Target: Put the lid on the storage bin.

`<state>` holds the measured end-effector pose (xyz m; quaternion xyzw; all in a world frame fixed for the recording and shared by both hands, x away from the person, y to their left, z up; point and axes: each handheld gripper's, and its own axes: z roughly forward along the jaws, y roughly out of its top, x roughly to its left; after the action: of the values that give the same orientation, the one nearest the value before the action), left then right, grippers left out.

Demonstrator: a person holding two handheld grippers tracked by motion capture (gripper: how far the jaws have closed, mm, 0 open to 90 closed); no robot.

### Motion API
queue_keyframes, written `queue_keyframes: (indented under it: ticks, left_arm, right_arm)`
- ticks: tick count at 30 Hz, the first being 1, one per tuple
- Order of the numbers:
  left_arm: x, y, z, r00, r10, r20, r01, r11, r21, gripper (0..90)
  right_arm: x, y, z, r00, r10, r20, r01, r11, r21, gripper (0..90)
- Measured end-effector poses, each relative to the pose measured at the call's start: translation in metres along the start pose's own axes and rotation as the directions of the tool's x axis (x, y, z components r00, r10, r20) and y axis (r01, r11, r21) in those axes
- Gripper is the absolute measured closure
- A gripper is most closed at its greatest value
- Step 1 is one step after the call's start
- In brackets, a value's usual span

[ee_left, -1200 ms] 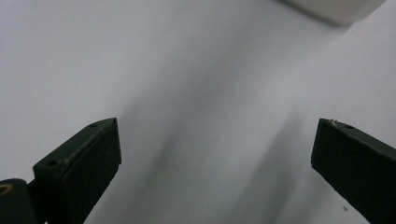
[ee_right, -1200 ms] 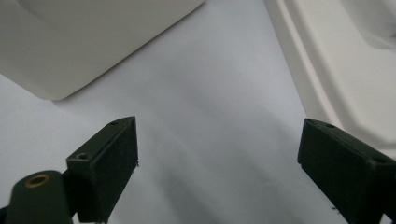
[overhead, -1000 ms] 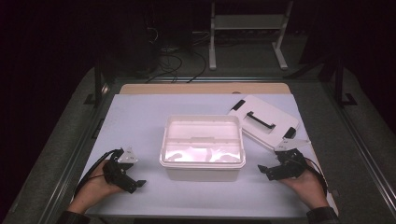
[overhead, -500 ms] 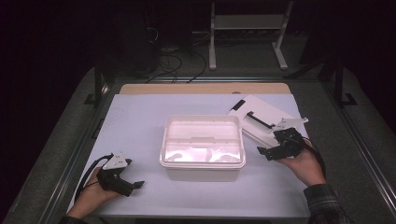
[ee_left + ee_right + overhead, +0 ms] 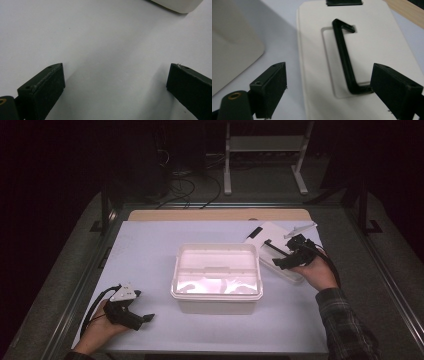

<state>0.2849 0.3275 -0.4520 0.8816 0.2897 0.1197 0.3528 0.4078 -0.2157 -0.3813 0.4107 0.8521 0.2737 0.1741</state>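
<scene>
Two grippers, one open white bin and one white lid are counted, with the bin taken as landmark at the middle of the table. Nearest, to the near left of the bin and well apart from it, the left gripper is held low over bare table, its jaws spread wide and empty. Just right of the bin and slightly beyond, the right gripper is poised above the lid, jaws wide on either side of its single black handle, nothing gripped.

Black two-jaw grippers with screw holes, trailing black cables, grey three-cornered plates; plaid sleeve.
</scene>
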Motion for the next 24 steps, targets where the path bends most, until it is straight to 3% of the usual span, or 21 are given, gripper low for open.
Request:
queue_keyframes:
  ticks: [3,8,19,24]
  left_arm:
    - [0.000,0.000,0.000,1.0000,-0.001,0.000,0.001,1.0000,0.000,0.6]
    - [0.000,0.000,0.000,1.0000,-0.002,0.000,0.002,1.0000,0.000,0.6]
    - [0.000,0.000,0.000,1.0000,-0.002,0.000,0.002,1.0000,0.000,0.6]
    - [0.000,0.000,0.000,1.0000,-0.002,0.000,0.002,1.0000,0.000,0.7]
  right_arm:
    - [-0.006,0.008,0.008,1.0000,0.001,0.004,-0.002,0.999,0.041,13.8]
    - [-0.013,0.023,0.021,0.9987,-0.043,0.029,0.039,0.992,0.124,15.7]
    - [-0.022,0.030,0.040,0.9954,-0.078,0.056,0.067,0.983,0.173,29.1]
    - [-0.024,0.028,0.041,0.9931,-0.086,0.080,0.072,0.984,0.164,40.9]
